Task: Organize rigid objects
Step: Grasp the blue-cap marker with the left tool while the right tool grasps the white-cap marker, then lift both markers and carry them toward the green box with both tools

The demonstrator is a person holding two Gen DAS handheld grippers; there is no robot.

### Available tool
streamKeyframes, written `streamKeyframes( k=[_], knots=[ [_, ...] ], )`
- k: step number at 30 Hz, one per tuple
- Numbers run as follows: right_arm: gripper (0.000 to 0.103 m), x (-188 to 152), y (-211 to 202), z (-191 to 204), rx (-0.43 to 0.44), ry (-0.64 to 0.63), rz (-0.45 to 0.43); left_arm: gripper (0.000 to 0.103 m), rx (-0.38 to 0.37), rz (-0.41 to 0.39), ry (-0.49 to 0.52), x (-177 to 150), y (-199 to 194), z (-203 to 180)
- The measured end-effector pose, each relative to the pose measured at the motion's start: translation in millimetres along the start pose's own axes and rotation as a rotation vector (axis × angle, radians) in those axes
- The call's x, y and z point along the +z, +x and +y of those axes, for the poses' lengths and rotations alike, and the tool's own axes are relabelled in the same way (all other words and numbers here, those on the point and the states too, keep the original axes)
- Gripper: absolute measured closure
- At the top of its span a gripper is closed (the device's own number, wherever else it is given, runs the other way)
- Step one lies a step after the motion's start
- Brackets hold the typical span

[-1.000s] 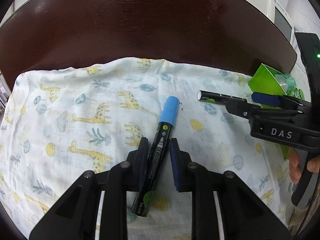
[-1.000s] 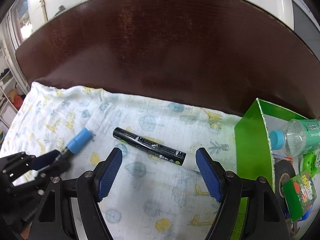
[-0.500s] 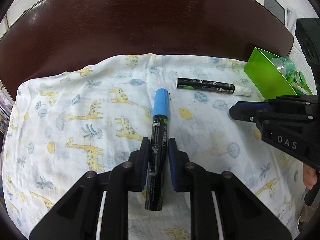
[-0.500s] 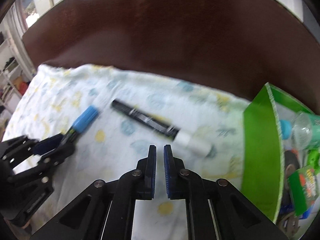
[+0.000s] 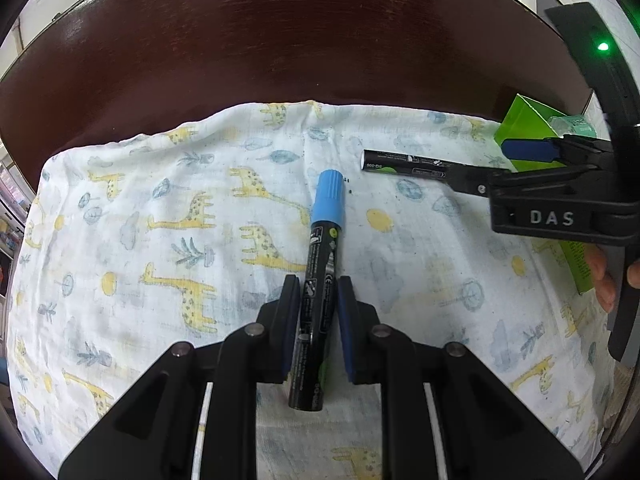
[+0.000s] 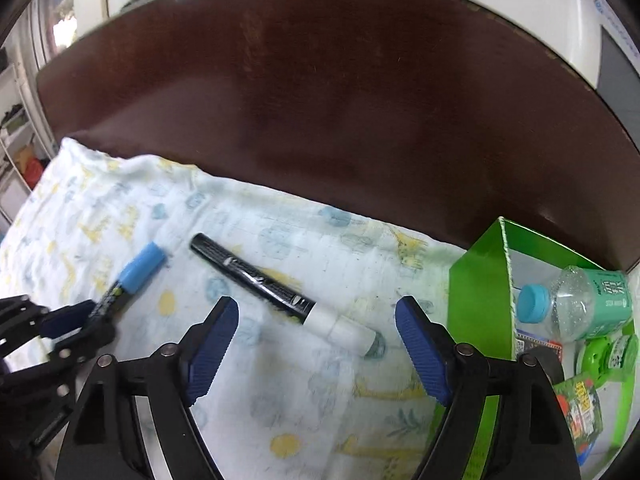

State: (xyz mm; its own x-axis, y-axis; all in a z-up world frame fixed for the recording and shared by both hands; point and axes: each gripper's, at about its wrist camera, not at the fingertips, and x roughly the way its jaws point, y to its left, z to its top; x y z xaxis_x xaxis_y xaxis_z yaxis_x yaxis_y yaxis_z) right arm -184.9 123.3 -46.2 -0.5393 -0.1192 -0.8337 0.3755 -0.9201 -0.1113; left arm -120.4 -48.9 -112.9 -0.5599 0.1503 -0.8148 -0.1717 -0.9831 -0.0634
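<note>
The blue-capped marker (image 5: 320,280) has a black barrel with small white printing and a light blue cap at its far end. It lies on the giraffe cloth (image 5: 160,220), near the middle of the cloth, and its barrel passes between the two blue pads of the left gripper (image 5: 318,312). The fingers (image 5: 290,320) stand close on both sides of the barrel, but whether they press it or only frame it cannot be told from the pictures.

A second marker, the white-capped marker (image 6: 280,292), has the same black barrel with a white cap. It also lies on the giraffe cloth, to the right of the blue-capped marker and apart from it, with its white end pointing toward the green box (image 6: 480,272). The right gripper (image 6: 316,348) is above the cloth just in front of this marker, with its fingers (image 6: 212,336) spread wide and holding nothing.

So two markers are counted, one with a blue cap and one with a white cap. There is one green box, at the right edge of the cloth. It holds one clear bottle (image 6: 576,300) with a blue cap and some smaller green packages, which are too unclear to count. The cloth covers the near part of the dark brown tabletop (image 6: 340,100).
</note>
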Motion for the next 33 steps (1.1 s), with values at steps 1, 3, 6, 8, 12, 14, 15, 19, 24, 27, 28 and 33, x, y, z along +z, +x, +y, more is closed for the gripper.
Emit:
streamKeyframes(
  k=[1,3,6,8,12,14,15,19,24,27,28,33],
  knots=[
    [0.022,2.5,12.6,3.3,-0.006,-0.015,0.040,0.086,0.000,0.000,0.000,0.1,0.1,0.0],
    [0.022,2.9,18.0,4.0,-0.009,-0.021,0.063,0.086,-0.001,0.001,-0.001,0.5,0.8,-0.4],
    [0.024,3.8,29.1,-5.2,0.057,0.024,0.098,0.086,-0.001,0.001,0.000,1.0,1.9,-0.8],
    [0.044,4.2,28.5,-8.6,0.087,0.043,0.104,0.086,-0.001,0.002,-0.004,2.7,3.3,-1.0],
    [0.074,3.7,17.8,-6.1,0.078,0.072,0.125,0.086,0.000,0.002,-0.007,4.7,4.6,-0.5],
    [0.078,0.2,12.7,-2.4,0.107,0.088,0.129,0.086,0.002,0.002,-0.005,5.5,5.0,-1.1],
    [0.081,-2.4,9.4,-0.4,0.124,0.096,0.128,0.086,0.005,0.004,-0.001,5.7,5.3,-1.8],
    [0.082,-18.8,-6.1,11.8,0.158,0.121,0.119,0.086,0.025,0.012,0.024,7.6,7.5,-6.3],
    [0.066,-17.9,-3.7,15.1,0.137,0.128,0.115,0.085,0.052,0.005,0.037,14.6,12.9,-8.7],
    [0.059,-18.3,5.6,14.3,0.093,0.106,0.077,0.084,0.069,-0.014,0.043,17.3,15.7,-10.8],
    [0.060,-18.3,5.6,14.3,0.093,0.106,0.077,0.086,0.070,-0.016,0.043,17.6,15.8,-11.4],
    [0.084,-25.8,-3.1,22.3,0.099,0.074,0.055,0.089,0.032,-0.015,0.032,15.1,12.2,-13.0]
  ],
)
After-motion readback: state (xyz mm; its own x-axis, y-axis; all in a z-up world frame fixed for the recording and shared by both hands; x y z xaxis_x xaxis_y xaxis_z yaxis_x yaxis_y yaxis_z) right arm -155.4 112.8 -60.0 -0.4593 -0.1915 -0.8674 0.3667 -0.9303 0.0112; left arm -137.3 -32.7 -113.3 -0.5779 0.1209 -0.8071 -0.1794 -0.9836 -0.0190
